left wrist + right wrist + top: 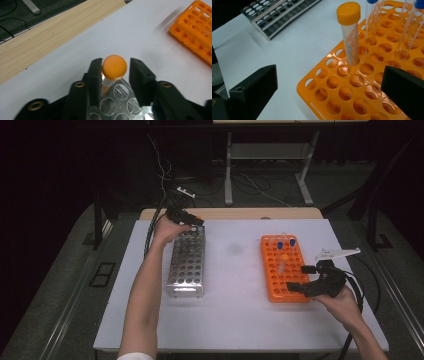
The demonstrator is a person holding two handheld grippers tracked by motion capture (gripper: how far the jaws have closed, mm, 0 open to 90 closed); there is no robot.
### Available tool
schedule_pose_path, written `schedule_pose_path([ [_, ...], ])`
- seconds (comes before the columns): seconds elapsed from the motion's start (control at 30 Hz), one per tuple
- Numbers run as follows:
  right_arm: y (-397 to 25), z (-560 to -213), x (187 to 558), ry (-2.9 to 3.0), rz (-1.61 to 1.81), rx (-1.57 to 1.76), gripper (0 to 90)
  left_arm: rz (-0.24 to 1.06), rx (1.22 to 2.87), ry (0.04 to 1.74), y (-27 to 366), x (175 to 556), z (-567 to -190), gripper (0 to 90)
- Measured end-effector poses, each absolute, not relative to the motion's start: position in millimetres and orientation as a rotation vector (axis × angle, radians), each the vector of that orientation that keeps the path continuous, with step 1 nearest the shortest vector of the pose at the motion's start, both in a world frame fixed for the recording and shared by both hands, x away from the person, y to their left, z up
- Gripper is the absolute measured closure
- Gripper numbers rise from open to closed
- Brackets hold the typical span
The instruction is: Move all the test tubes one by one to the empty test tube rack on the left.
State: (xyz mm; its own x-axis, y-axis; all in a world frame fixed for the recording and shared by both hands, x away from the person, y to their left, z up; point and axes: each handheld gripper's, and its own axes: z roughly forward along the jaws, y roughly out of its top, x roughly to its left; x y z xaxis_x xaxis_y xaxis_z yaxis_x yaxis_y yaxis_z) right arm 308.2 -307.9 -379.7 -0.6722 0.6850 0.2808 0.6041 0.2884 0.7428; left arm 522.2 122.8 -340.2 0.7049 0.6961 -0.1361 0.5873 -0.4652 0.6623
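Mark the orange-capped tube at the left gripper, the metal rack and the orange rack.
orange-capped tube [114, 66]: left gripper view, top of its cap.
metal rack [187, 265]: high view, perforated top face.
orange rack [281, 285]: high view, near empty holes.

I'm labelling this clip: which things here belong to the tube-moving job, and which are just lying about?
In the job:
left hand-held gripper, jaws around an orange-capped tube
metal rack beneath it
orange rack
its orange-capped tube in orange rack and blue-capped tubes
right hand-held gripper, open beside it

Lying about:
wooden board
floor cables
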Motion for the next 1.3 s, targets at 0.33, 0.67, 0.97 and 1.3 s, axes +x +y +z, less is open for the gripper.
schedule_pose_path([
  [0.33, -304.1, -381.0, 312.7, 2.459, 1.316, 1.224, 0.2, 0.234, 2.148, 0.969, 131.3, 497.8, -314.5, 33.4],
  [0.67, -295.1, -385.8, 325.0, 2.49, 1.244, 1.213, 0.2, 0.213, 2.1, 0.901, 132.0, 462.5, -308.4, 14.4],
  [0.97, -290.9, -392.2, 336.9, 2.491, 1.202, 1.193, 18.6, 0.226, 2.092, 0.875, 128.5, 432.5, -313.7, 0.5],
  [1.3, -288.0, -397.8, 346.3, 2.47, 1.182, 1.171, 43.3, 0.218, 2.082, 0.833, 126.9, 407.3, -314.4, 0.0],
])
